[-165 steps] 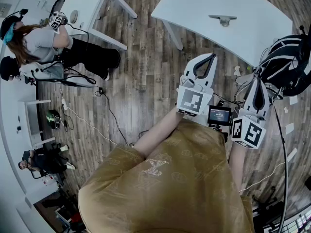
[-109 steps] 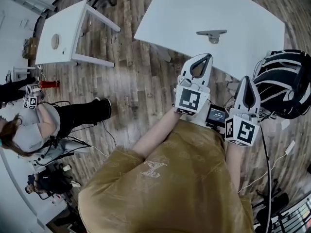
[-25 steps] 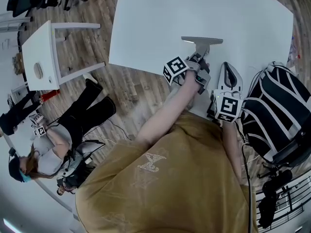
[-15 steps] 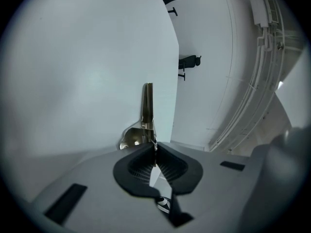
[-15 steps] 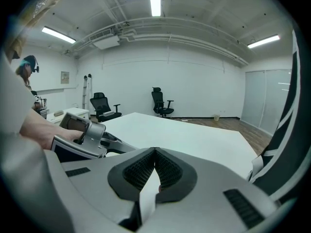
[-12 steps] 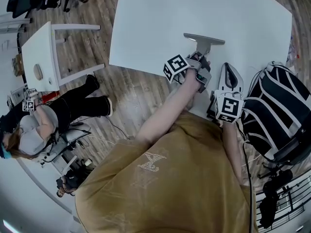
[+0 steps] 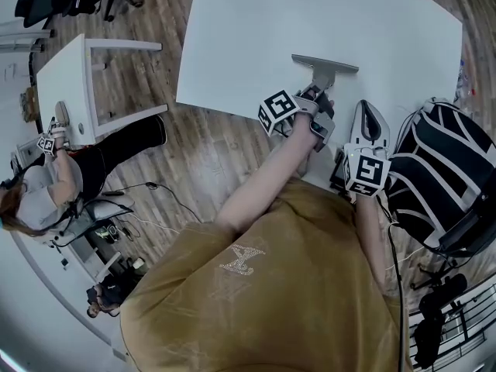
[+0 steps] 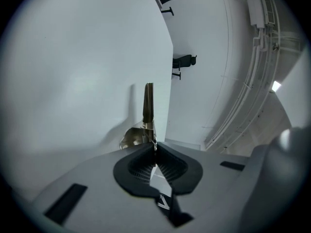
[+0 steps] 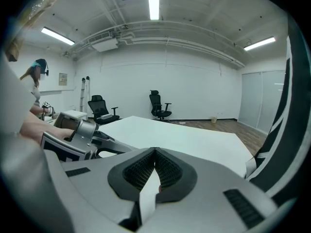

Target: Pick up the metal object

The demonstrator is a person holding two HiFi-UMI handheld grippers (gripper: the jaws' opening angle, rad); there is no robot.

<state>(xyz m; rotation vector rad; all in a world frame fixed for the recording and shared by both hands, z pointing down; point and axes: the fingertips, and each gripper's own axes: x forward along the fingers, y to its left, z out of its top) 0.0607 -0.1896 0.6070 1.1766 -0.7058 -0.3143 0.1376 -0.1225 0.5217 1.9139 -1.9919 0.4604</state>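
Note:
The metal object [image 7: 324,67] is a grey T-shaped piece, a flat bar with a short stem, lying on the white table [image 7: 256,29]. My left gripper [image 7: 316,98] is at its stem, turned on its side. In the left gripper view the thin metal object [image 8: 148,111] runs straight into the closed pads, so the left gripper [image 8: 154,148] is shut on it. My right gripper [image 7: 369,111] hovers just right of it near the table's front edge. In its own view the right gripper [image 9: 155,153] is shut with nothing held, and the left gripper [image 9: 77,135] shows at the left.
A black backpack with white stripes [image 7: 446,177] lies close to the right of the right gripper. A small white side table [image 7: 77,84] and a person [image 7: 39,196] are on the wood floor far left. Office chairs [image 9: 159,106] stand beyond the table.
Both grippers came from over the floor to the table, and the left one reached the metal object's stem. In the last second they barely moved. The person at left shifted.

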